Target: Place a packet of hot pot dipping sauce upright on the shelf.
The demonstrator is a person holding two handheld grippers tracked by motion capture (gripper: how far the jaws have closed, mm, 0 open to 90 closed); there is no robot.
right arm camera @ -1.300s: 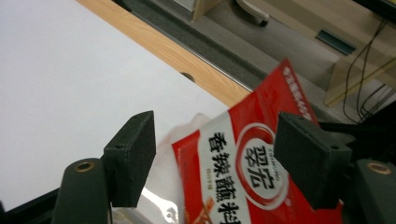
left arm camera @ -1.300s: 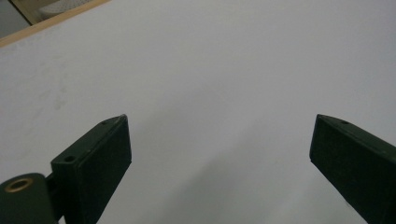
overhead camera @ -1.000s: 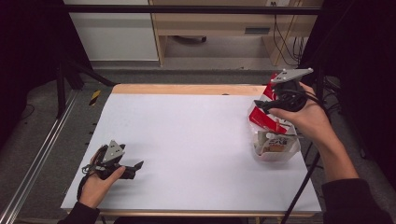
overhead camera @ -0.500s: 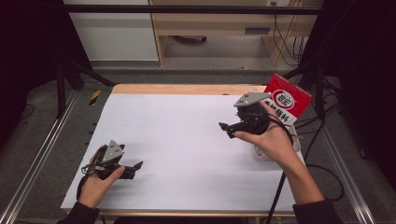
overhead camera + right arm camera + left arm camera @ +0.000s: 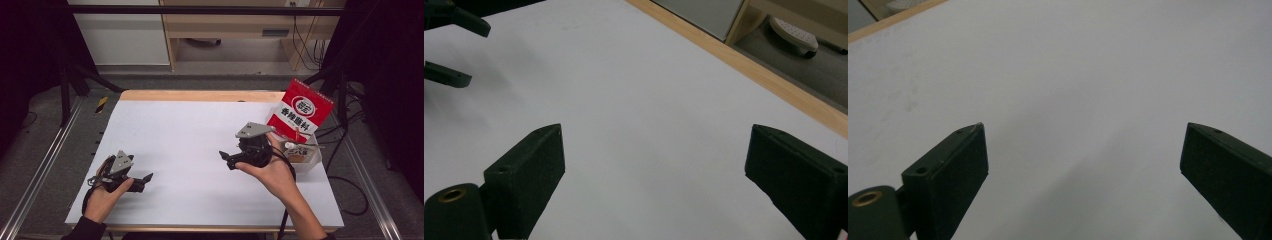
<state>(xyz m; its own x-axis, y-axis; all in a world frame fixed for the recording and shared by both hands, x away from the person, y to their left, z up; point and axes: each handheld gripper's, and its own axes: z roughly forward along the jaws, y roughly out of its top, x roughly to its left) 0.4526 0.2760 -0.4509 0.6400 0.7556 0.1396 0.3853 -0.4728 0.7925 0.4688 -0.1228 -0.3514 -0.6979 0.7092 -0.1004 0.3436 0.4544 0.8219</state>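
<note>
- Right gripper (image 5: 226, 156) held above the white table (image 5: 190, 130), jaws wide apart after just opening, nothing between them.
- Red seasoning packet (image 5: 300, 111) standing tilted in a clear box (image 5: 302, 155) at the table's right edge, just behind the right hand (image 5: 272, 170).
- Left gripper (image 5: 146, 178) low at the near left, jaws wide apart, nothing inside.

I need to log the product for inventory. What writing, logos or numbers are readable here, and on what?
Red packet, large white characters: "香辣蘸料".
Red packet, round white emblem above them: lettering too blurred to read.
Clear container beside it: label too small to read.
Nothing else bears text.
</note>
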